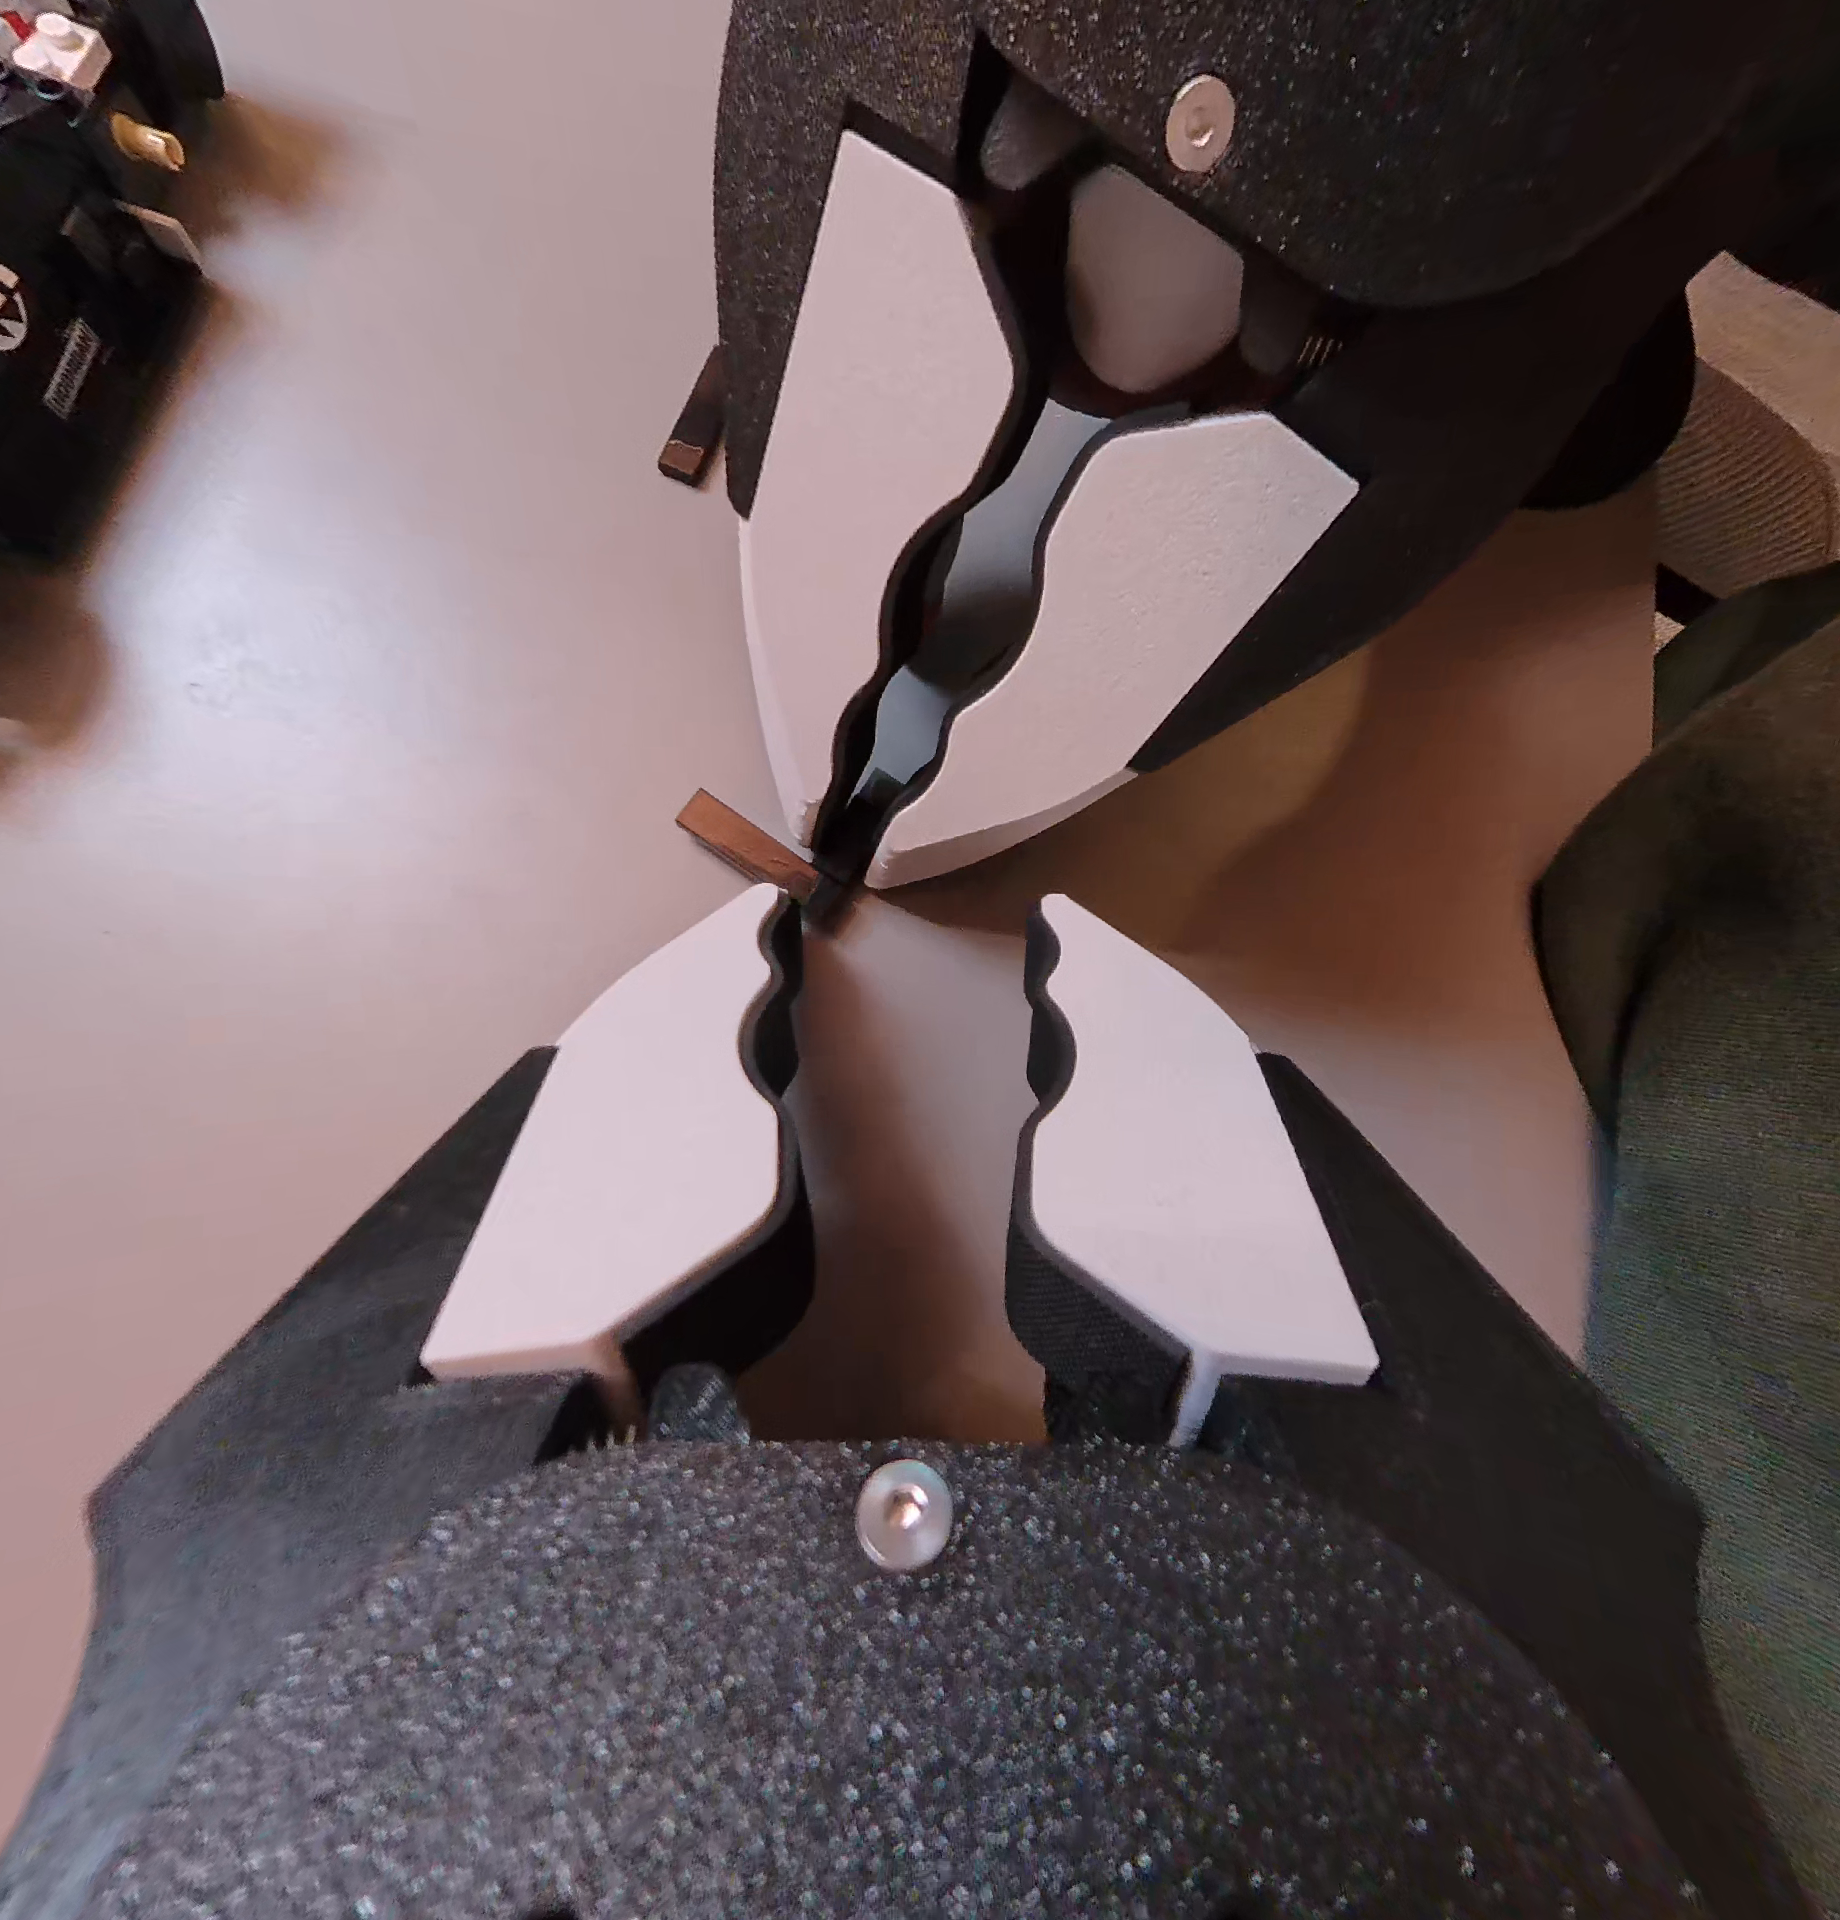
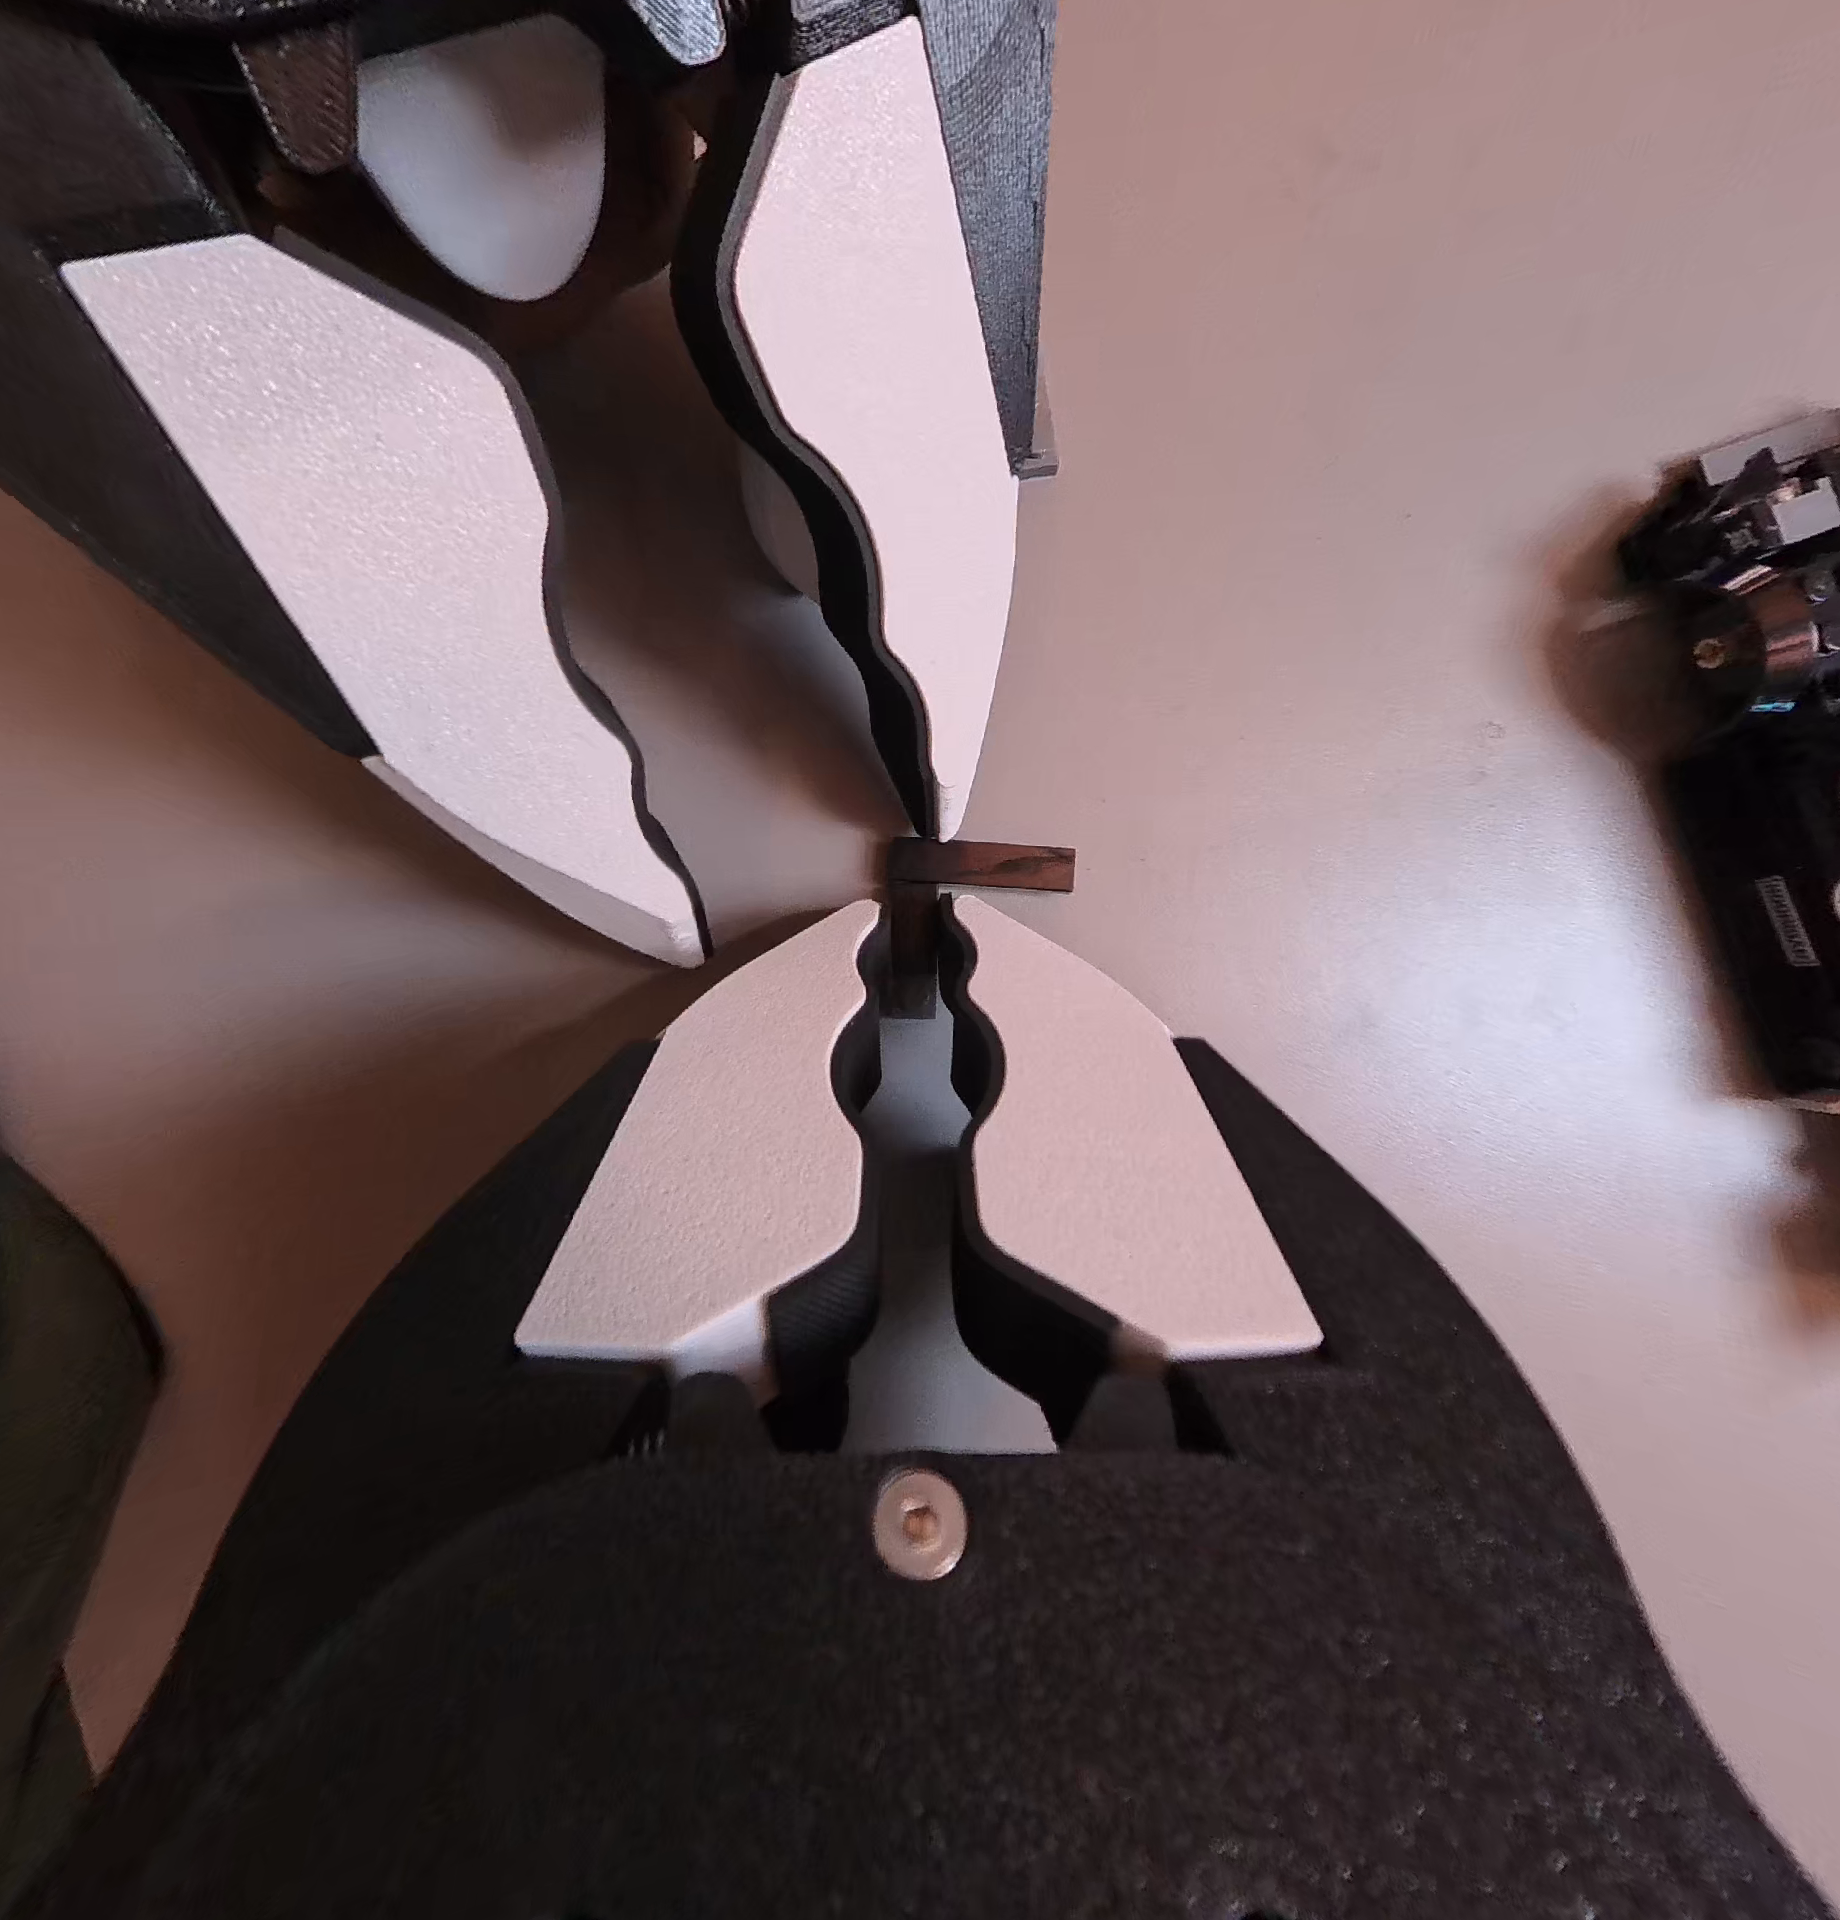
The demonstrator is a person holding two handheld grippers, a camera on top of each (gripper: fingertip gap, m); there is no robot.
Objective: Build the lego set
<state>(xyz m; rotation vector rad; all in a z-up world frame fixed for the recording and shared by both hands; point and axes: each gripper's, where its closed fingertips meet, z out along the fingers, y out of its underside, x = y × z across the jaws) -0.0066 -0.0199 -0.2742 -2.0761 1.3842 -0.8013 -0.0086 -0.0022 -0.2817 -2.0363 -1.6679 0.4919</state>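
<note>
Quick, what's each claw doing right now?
Left gripper: open, holding nothing.
Right gripper: shut on a small dark lego piece.

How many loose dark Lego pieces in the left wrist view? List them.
3: held piece in the right gripper, bar across it, half-hidden piece behind that gripper. Others may hide.

Tabletop (image 2: 1311,312) bare between the tip-to-tip grippers and the black lego car (image 2: 1809,831) well aside; small dark piece (image 1: 692,421) lies beside the right gripper (image 1: 843,847).
</note>
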